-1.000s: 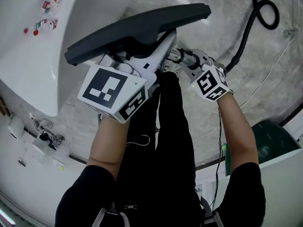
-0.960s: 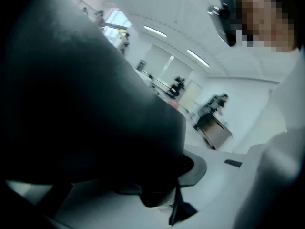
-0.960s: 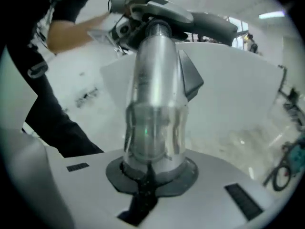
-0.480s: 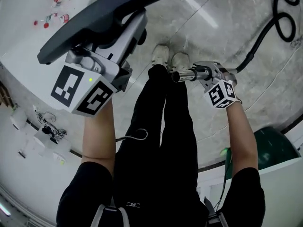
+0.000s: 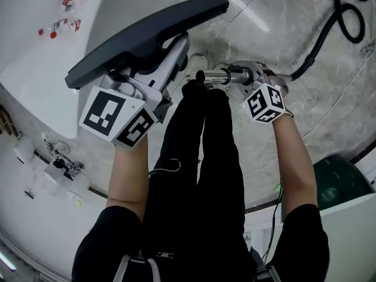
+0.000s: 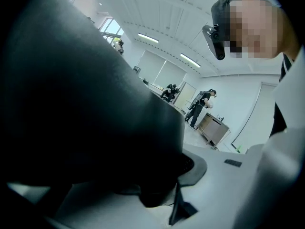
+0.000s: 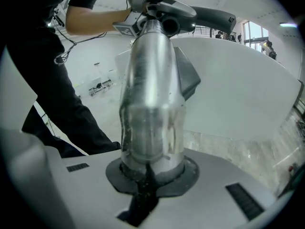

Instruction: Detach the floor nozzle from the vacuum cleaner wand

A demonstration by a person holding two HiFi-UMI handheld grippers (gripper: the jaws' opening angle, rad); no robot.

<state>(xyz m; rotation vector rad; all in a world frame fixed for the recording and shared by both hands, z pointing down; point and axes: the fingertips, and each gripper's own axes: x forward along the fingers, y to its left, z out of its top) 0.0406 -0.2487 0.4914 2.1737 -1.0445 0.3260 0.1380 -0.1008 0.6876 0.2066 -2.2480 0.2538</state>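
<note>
My left gripper (image 5: 161,69) is clamped on the neck of the floor nozzle (image 5: 147,35). In the left gripper view the nozzle's dark body fills most of the picture and sits right between the jaws, so that grip is firm. My right gripper (image 5: 238,75) is closed around the wand (image 5: 220,76). The right gripper view looks straight up the shiny metal tube from the pads pressed on either side of it.

The nozzle is off the wand. From the head camera, the wand's open end points toward the nozzle's neck with a clear gap between them, nothing bridging it. The nozzle hangs up and to the left of the wand's end, its long dark head tilted and running past above the wand. In the right gripper view the nozzle shows just beyond the wand's far tip, with the left gripper's marker cube beside it.

A black hose (image 5: 322,31) leads away from the wand's other end, behind my right gripper, and loops over the marble floor (image 5: 329,98). The person's legs (image 5: 202,157) in black trousers stand directly under the wand. A white worktop (image 5: 35,69) lies well to the left of the wand, behind the nozzle, with a few small red-and-white items (image 5: 59,25) on it that are too small to identify.
</note>
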